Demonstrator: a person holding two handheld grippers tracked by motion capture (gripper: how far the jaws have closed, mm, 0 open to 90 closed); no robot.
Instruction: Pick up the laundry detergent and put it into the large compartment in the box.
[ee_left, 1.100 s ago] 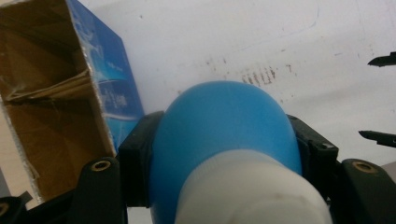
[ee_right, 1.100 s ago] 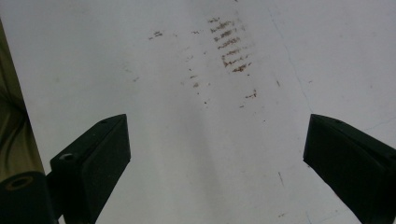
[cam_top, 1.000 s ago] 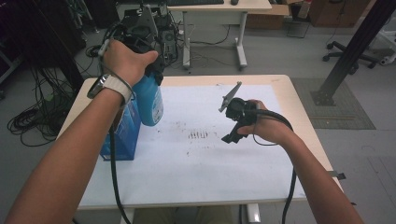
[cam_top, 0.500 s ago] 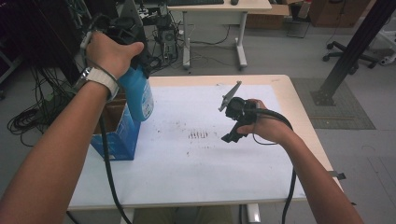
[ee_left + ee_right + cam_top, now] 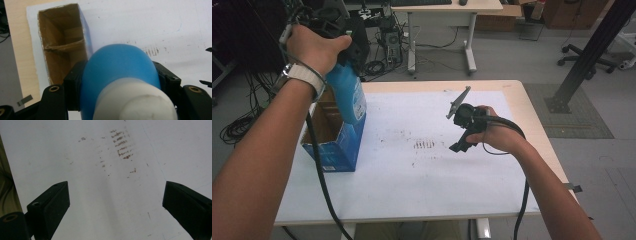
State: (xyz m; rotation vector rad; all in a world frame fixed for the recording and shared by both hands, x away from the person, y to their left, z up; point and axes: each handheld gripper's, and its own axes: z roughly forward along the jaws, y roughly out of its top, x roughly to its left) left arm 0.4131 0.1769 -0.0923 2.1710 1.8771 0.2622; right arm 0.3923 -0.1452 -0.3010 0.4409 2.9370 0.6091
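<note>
1. Your left gripper (image 5: 343, 42) has its fingers clamped on a blue bottle (image 5: 347, 95), one pad on each side of its body, just below the white cap (image 5: 135, 100).
2. In the high view, the bottle hangs tilted above the open blue carton (image 5: 334, 145), its lower end at the carton's top opening, near the rim; whether it touches the rim you cannot tell.
3. The carton stands upright at about 9 o'clock on the tabletop (image 5: 512, 200), on the white sheet (image 5: 412, 185) and close to the left edge. In the left gripper view its brown cardboard inside shows, with a divider across it.
4. Your right gripper (image 5: 460, 131) sits at about 3 o'clock from the tabletop's middle, well apart from the bottle and the carton.
5. Its fingers (image 5: 50, 205) stand wide with nothing between them; in the right gripper view only the white sheet lies below them.
6. A patch of brown marks (image 5: 424, 145) sits on the sheet near the tabletop's middle, at about 9 o'clock from your right gripper.
7. A cable (image 5: 319, 175) trails from your left gripper down across the carton's front to the near edge.
</note>
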